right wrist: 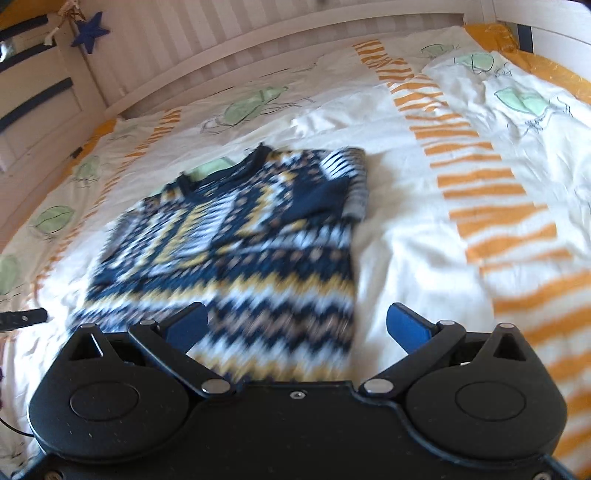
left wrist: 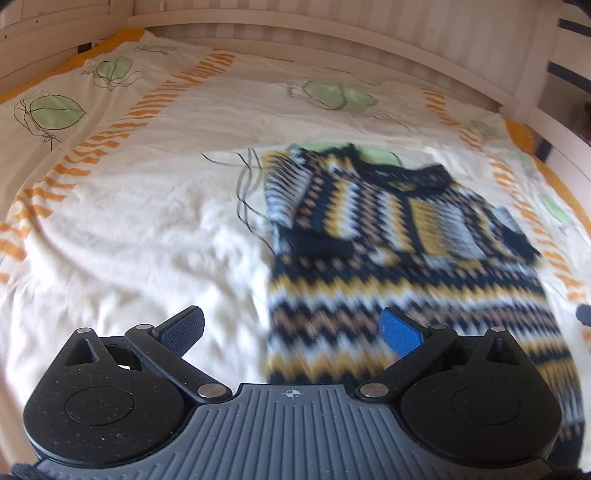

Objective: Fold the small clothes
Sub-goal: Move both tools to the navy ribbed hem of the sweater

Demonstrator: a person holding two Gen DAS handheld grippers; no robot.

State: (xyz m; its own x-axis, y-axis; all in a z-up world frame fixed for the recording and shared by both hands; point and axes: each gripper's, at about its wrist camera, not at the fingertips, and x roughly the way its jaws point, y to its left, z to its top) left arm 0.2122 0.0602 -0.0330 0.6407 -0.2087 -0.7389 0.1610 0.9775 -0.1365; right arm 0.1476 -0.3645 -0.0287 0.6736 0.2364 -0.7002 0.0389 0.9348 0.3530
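Navy, yellow and white zigzag-knit sweater (left wrist: 399, 258) lying flat on a bed, on a cream duvet (left wrist: 147, 221) printed with orange stripes and green leaves. Both sleeves are folded inward across the chest. Left gripper (left wrist: 291, 332) hovers over the sweater's hem edge, fingers spread wide and empty; right gripper (right wrist: 295, 328) hovers over the opposite hem corner, fingers likewise wide and empty. White slatted bed frame (right wrist: 221, 40) behind.

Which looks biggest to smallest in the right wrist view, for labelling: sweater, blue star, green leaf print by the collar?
1. Sweater, by far.
2. Blue star and green leaf print look alike; the star hangs farther away, so unranked.
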